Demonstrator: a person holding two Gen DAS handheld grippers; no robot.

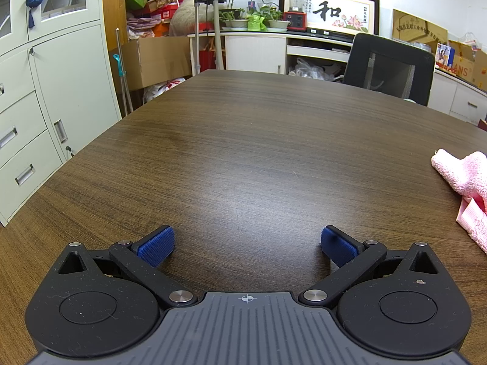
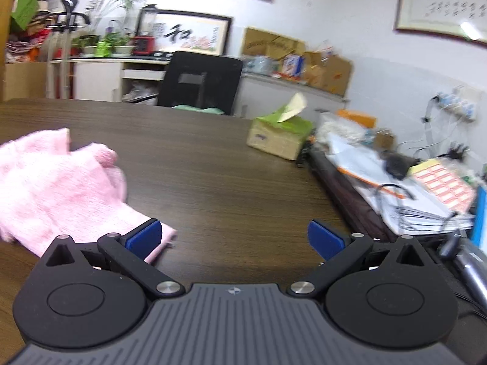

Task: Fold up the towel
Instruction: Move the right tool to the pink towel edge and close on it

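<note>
Both claws are spread wide, holding nothing. Left gripper [image 1: 247, 245] hangs over bare table [image 1: 243, 140], towel [image 1: 465, 188] bunched at its 3 o'clock. Right gripper [image 2: 234, 240] has it at 9. Grabbing that crumpled heap blind probably pinches several layers and folds it crooked.

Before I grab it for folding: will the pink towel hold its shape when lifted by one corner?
Probably not. The pink towel lies crumpled in soft folds on the table, so it will likely droop and unfurl. Its fluffy terry pile should grip well. It looks thin, so probably light.
</note>
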